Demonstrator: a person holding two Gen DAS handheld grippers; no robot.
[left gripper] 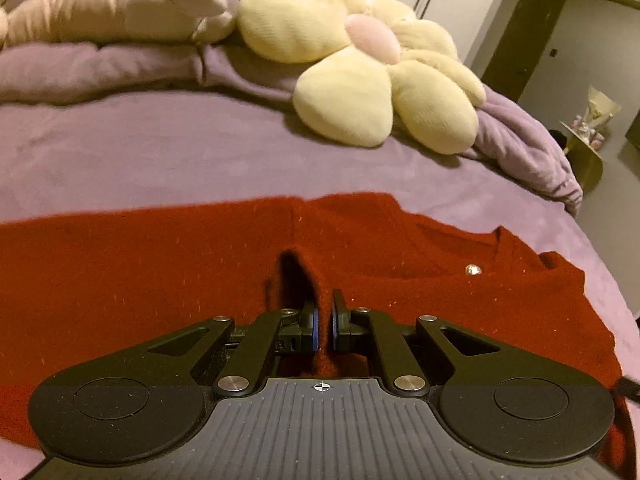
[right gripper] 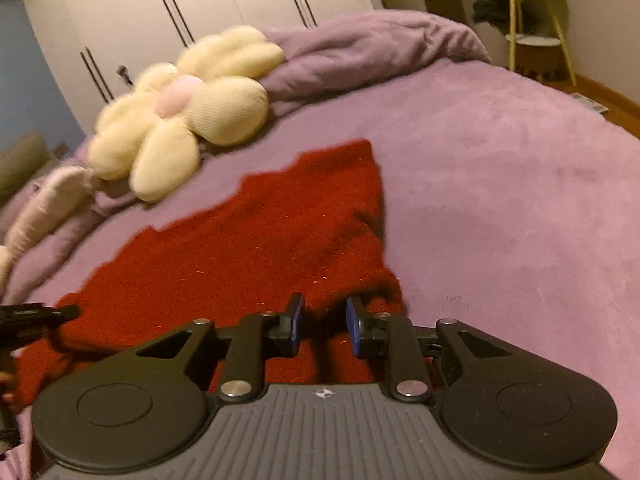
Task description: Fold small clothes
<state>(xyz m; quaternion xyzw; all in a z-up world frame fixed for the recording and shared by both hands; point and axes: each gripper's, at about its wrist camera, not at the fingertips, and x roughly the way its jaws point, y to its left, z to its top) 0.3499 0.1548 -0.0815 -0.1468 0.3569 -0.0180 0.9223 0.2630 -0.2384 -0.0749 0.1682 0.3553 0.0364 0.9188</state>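
Red fuzzy knit, a small garment [left gripper: 160, 280] spread flat on the purple bedspread [left gripper: 160, 148], is pinched in a raised ridge by the left gripper [left gripper: 323, 322], its jaws nearly shut. Directly before the right gripper [right gripper: 323, 326], whose jaws stand narrowly apart, a corner of the knit lies ungripped. A one-sided lift would probably skew the fold. Beyond lies a cream flower-shaped plush cushion [left gripper: 360, 80].

The sweater [left gripper: 160, 272] lies flat on the bed [left gripper: 160, 152]. Behind it sits a flower pillow [left gripper: 360, 80], resting on a bunched blanket [left gripper: 100, 72]. A small table [right gripper: 536, 12] stands beside the bed. Cupboards [right gripper: 220, 0] stand behind the bed.
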